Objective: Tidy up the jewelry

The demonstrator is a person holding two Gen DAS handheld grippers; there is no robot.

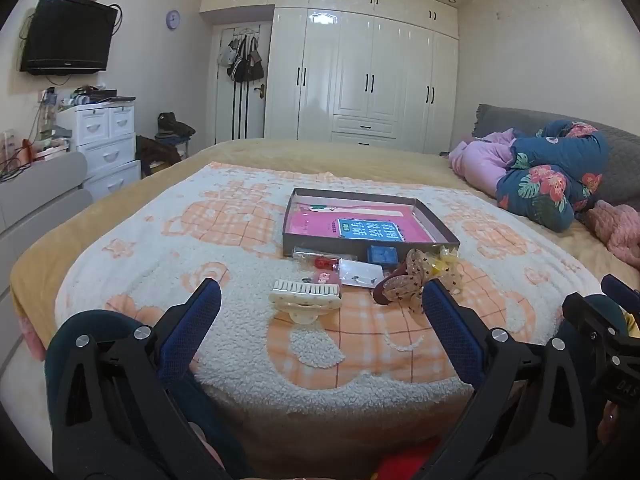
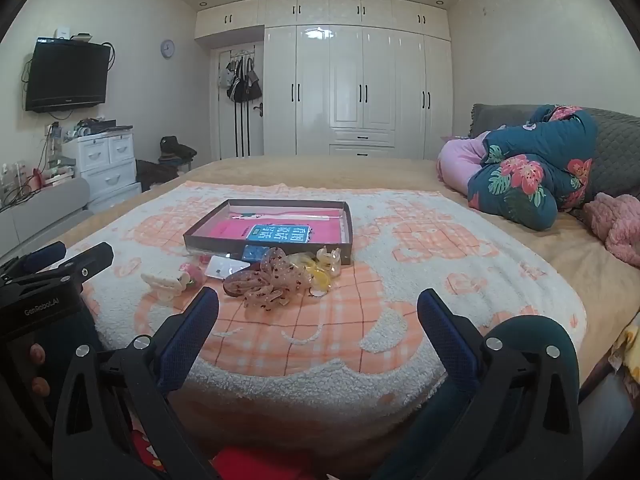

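This is a bedroom with white wardrobes on the far wall, and the work happens on a bed (image 1: 248, 152) covered by a fluffy white and orange blanket (image 2: 400, 280). The jewelry lies in a small heap on the blanket, just in front of the near wall of a shallow box (image 1: 436, 222): a cream claw clip (image 1: 306, 296) at the left, a dotted pink bow (image 2: 266, 284) in the middle, yellow pieces (image 2: 316, 276) at the right, and small packets (image 1: 358, 274) touching the box. The box holds almost nothing yet, so the sorting seems not started. The left gripper (image 1: 320, 308) and the right gripper (image 2: 318, 308) both hover near the heap with fingers spread wide and holding nothing. I think the risk is the soft pile: small pieces can sink or snag in it, and the crowded items may come up together.
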